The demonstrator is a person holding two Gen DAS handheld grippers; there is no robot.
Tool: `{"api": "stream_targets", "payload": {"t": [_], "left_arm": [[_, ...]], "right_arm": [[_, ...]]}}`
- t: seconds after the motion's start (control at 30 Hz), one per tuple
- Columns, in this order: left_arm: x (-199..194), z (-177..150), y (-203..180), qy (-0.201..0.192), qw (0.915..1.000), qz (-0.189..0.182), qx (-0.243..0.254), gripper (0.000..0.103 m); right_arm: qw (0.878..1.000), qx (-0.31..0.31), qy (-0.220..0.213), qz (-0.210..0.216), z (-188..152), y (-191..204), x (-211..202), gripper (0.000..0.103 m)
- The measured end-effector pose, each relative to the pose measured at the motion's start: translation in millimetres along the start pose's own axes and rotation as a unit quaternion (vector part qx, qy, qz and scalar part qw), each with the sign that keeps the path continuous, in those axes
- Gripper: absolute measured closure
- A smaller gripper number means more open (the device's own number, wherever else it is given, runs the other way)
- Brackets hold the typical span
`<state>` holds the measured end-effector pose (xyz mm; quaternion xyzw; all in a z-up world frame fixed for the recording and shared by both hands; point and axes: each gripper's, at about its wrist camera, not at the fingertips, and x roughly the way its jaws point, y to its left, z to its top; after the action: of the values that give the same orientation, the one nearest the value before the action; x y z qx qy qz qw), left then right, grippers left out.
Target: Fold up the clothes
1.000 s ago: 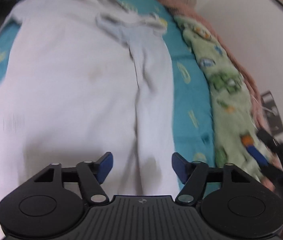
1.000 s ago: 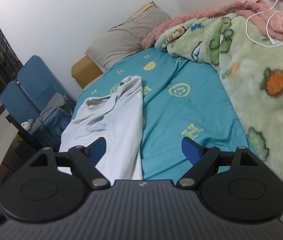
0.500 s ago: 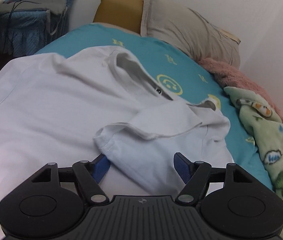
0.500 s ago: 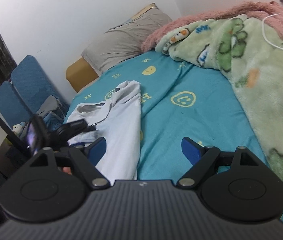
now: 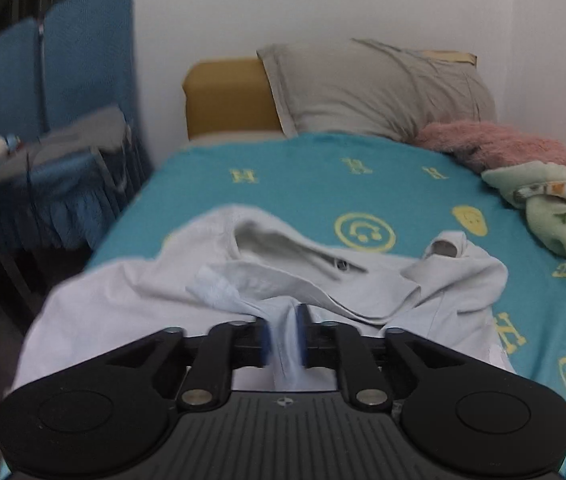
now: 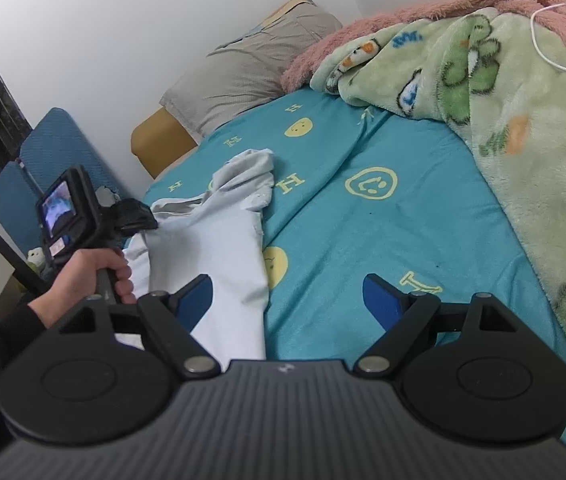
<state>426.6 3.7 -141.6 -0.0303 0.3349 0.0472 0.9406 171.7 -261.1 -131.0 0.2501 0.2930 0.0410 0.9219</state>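
— So what does the room look like?
— White walls, with a bed under a teal sheet [image 6: 383,232] printed with yellow smileys and letters. At its head a grey pillow [image 5: 379,88] leans on a mustard headboard [image 5: 227,96]. A green cartoon blanket [image 6: 523,120] and a pink fleece [image 5: 503,144] are heaped along one side; blue folding chairs [image 5: 55,60] stand on the other.
— And the clothing?
— A white T-shirt [image 6: 211,248] lies rumpled on the sheet near the chair-side edge, collar toward the pillow.
— The tongs?
— The left gripper [image 5: 283,338] has just been closing, and its blue pads now pinch a fold of the shirt. The right gripper [image 6: 287,300] hangs above the sheet with its jaws wide apart, holding nothing.
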Motion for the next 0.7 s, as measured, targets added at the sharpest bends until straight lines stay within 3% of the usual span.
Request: {"api": "stream_targets", "payload": {"t": [0.07, 0.17, 0.27, 0.53, 0.67, 0.7], "left_arm": [[-10, -13, 9, 0.028, 0.9991, -0.031, -0.013, 0.06], [-43, -44, 31, 0.075, 0.9923, -0.092, -0.035, 0.057], [-92, -85, 58, 0.127, 0.975, -0.162, -0.085, 0.056], [-216, -195, 84, 0.227, 0.9416, -0.219, -0.118, 0.053], [-237, -230, 78, 0.274, 0.9236, -0.248, -0.1, 0.053], [-241, -233, 75, 0.271, 0.9255, -0.25, -0.086, 0.053]], "right_arm": [[1.0, 0.001, 0.0, 0.001, 0, -1, -1, 0.019], [1.0, -0.003, 0.001, 0.009, 1, -1, -3, 0.019], [1.0, -0.007, 0.004, 0.021, 0, 1, -6, 0.019], [0.998, -0.019, 0.005, 0.056, -5, 13, -30, 0.019], [0.998, -0.034, 0.008, 0.05, -15, 20, -48, 0.019], [0.998, -0.036, 0.01, 0.051, -17, 22, -52, 0.019]]}}
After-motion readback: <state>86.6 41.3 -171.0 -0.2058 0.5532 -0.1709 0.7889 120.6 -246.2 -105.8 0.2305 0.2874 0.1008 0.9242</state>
